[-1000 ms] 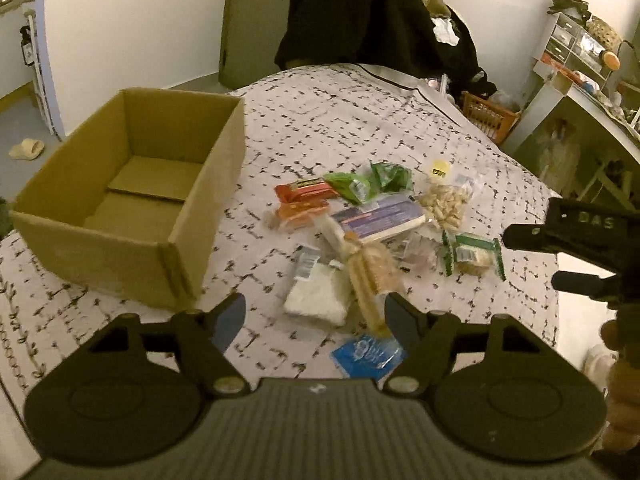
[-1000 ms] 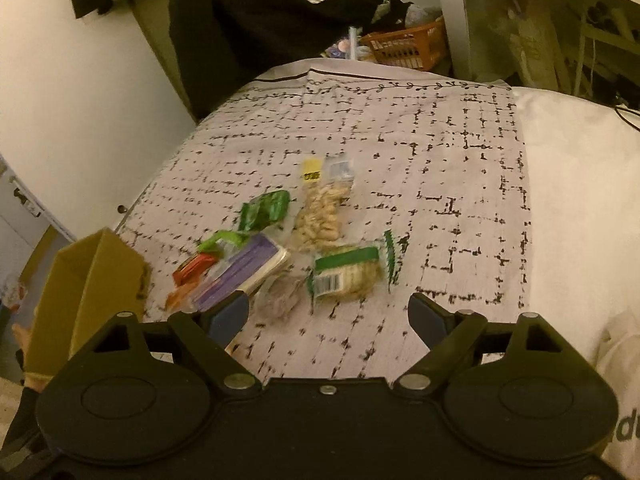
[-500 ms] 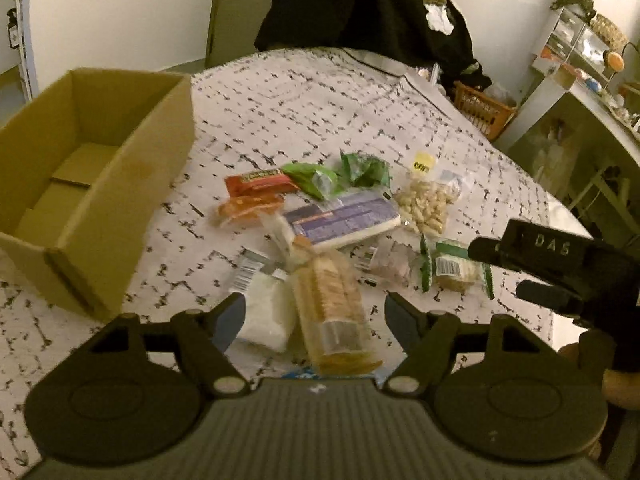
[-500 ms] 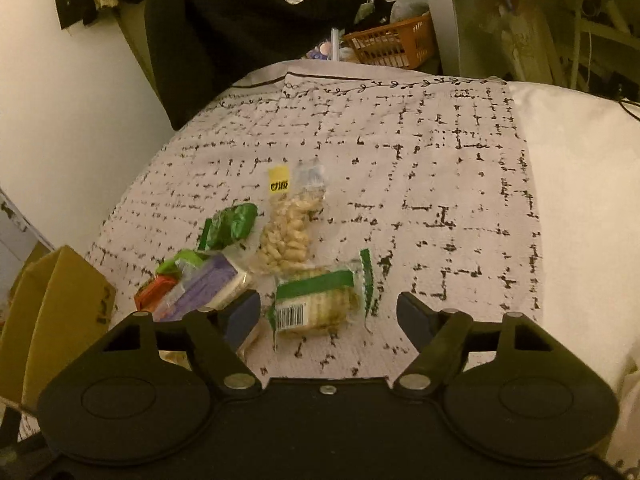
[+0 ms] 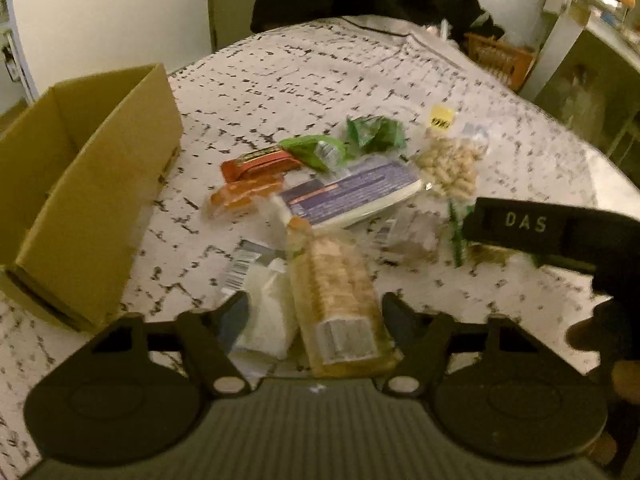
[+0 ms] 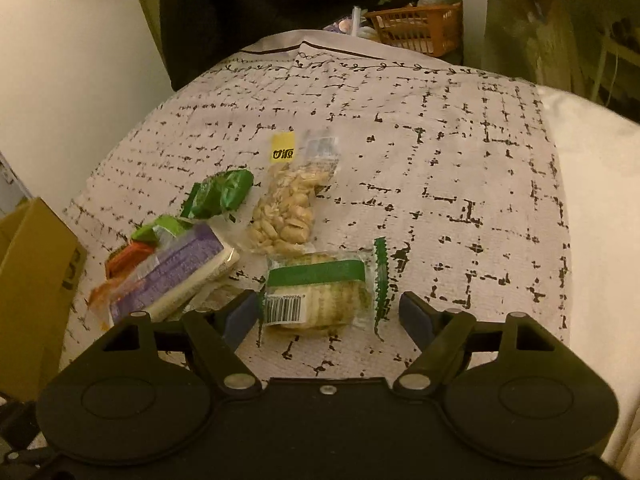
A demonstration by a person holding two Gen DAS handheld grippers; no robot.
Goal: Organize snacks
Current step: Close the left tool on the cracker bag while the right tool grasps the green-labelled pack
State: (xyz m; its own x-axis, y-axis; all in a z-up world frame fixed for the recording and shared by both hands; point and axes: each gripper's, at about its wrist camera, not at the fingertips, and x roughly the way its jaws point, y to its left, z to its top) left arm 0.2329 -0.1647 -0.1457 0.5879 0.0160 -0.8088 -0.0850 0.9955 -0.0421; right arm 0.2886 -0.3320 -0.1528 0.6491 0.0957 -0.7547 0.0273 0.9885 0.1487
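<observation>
left gripper (image 5: 314, 320) fingers spread, right gripper (image 6: 328, 314) likewise

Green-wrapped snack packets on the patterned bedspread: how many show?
3. A dark green crumpled foil packet lies left of the clear peanut bag; a light green packet sits nearer the cardboard box; a green-banded clear cracker pack lies between the open right gripper fingers. Others may be hidden.

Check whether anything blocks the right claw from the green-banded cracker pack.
Nothing visible does. The right claw is open, its fingers either side of the green-banded cracker pack on the bedspread. The peanut bag lies beyond it.
</observation>
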